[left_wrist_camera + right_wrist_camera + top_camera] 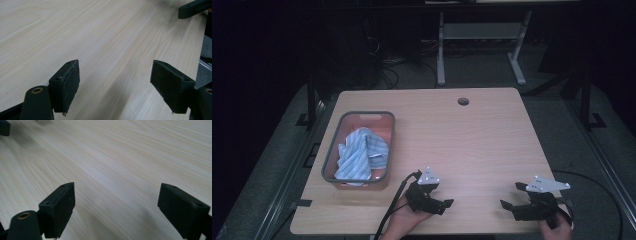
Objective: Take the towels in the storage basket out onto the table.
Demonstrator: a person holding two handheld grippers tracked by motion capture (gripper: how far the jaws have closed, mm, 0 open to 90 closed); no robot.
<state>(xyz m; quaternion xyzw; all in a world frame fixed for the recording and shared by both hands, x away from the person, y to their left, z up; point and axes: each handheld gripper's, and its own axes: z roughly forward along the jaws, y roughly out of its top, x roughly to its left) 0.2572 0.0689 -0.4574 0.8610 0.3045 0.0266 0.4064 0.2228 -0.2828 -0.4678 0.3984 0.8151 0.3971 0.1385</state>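
Both the left tool and the right tool rest wide open and empty at the desk's near edge. Nearest the left one, a blue striped cloth lies crumpled in the grey-rimmed bin, whose long axis runs front to back.

On the desk, a tray sits well to the left of the left gripper and farther back, with a cloth lying in it. The right gripper rests near the front edge, well apart from the left one, bare desk between them.
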